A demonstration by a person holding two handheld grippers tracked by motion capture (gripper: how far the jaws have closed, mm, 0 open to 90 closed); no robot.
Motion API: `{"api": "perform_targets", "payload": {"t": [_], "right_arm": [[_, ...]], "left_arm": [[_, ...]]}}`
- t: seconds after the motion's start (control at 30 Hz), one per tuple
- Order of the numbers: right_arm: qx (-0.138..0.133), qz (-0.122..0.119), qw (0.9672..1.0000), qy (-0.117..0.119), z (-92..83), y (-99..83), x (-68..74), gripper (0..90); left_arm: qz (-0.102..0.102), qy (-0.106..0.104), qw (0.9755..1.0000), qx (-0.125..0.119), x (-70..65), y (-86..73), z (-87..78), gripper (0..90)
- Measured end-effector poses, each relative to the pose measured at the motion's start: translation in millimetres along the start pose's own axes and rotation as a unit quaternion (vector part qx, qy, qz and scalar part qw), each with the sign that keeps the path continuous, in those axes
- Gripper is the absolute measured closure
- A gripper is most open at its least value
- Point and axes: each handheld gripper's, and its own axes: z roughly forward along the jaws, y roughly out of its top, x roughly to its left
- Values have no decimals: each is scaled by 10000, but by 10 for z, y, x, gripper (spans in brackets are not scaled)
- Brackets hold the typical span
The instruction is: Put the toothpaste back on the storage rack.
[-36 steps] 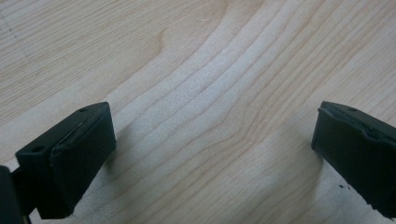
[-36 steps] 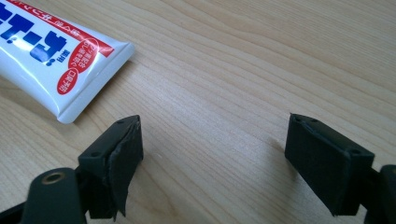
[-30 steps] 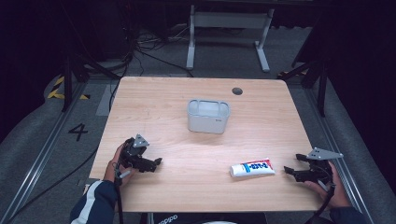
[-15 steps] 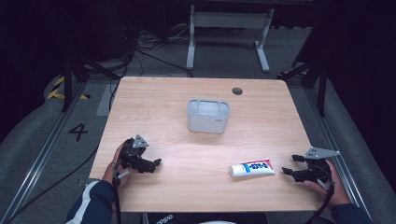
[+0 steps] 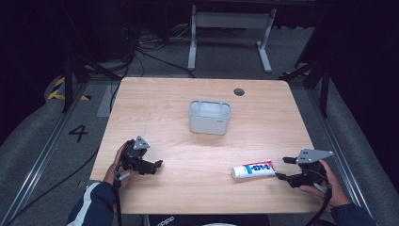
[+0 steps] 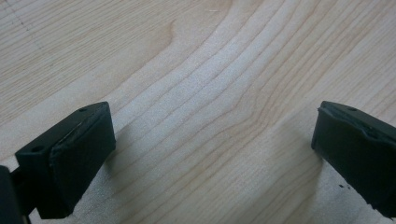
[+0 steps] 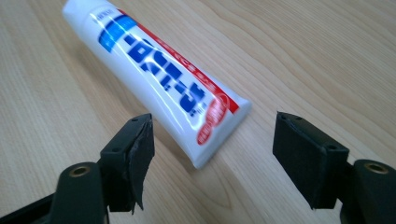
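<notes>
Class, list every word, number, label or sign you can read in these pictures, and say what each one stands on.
"4": painted in black on the grey floor left of the table.
Blue lettering on the white tube: too blurred to read in the right gripper view, too small in the high view.
Red round mark near the tube's flat end: unreadable.
Small dark mark on the grey container: too small to read.

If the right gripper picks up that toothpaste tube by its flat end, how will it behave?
The toothpaste tube looks glossy, so it may slip between the pads. Held by its thin crimped end, the fuller body would probably droop. Lying flat on the table, it seems unlikely to roll.
</notes>
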Motion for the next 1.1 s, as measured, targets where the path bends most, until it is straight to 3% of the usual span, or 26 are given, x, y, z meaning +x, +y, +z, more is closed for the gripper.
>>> {"api": "perform_targets", "payload": {"t": [0.43, 0.77, 0.93, 1.1], "right_arm": [[242, -656, 9968, 391, 169, 392, 127, 294], [506, -1014, 9922, 511, 289, 518, 199, 296], [612, -855, 9933, 474, 301, 426, 164, 301], [728, -690, 9946, 274, 285, 288, 92, 292]], "left_arm": [[3, 3, 10000, 0, 0, 0, 0, 1], [1, -1, 10000, 0, 0, 0, 0, 0], [2, -2, 10000, 1, 0, 0, 0, 0], [3, 0, 10000, 0, 0, 0, 0, 1]]}}
